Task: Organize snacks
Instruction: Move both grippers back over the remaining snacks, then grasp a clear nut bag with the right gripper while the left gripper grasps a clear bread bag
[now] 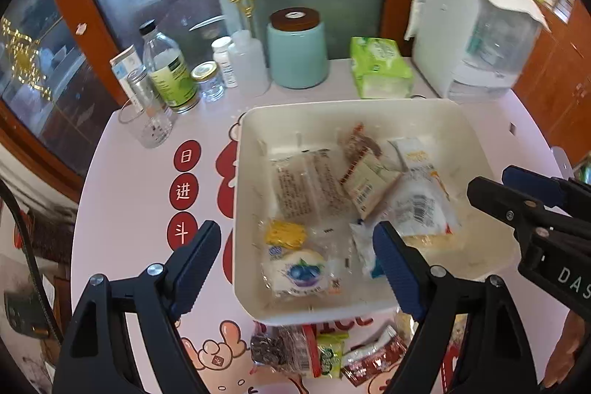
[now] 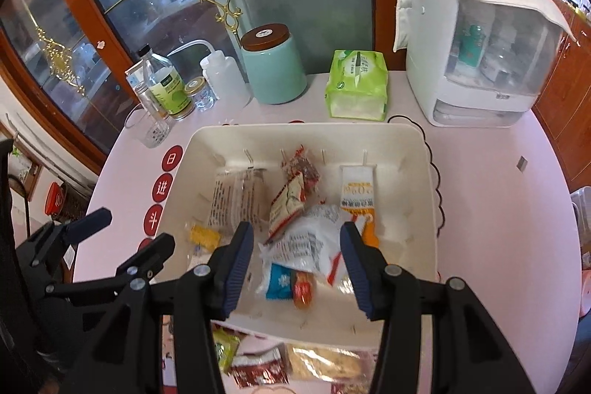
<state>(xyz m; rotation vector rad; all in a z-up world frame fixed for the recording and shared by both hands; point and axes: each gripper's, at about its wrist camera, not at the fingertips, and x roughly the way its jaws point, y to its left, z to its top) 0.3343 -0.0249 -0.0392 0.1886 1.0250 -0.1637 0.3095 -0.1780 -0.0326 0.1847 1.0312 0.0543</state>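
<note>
A white rectangular bin (image 1: 255, 120) (image 2: 424, 150) sits on the pink table and holds several wrapped snacks: a blueberry-print pack (image 1: 299, 270), a yellow pack (image 1: 286, 233), a clear pack with text (image 1: 306, 187), a red-brown pack (image 2: 291, 198) and a white pack with a barcode (image 1: 421, 209). More snacks lie on the table in front of the bin: a green pack (image 1: 328, 355), a red pack (image 2: 260, 370) and a golden pack (image 2: 328, 362). My left gripper (image 1: 297, 264) is open and empty above the bin's near left part. My right gripper (image 2: 295, 263) is open and empty above the bin's near edge.
Behind the bin stand a teal canister (image 1: 297, 50), a green tissue pack (image 1: 380, 67), a white appliance under a cloth (image 1: 476, 32), several bottles and jars (image 1: 170, 69) and a glass beaker (image 1: 147, 126). A glass cabinet door is behind the table.
</note>
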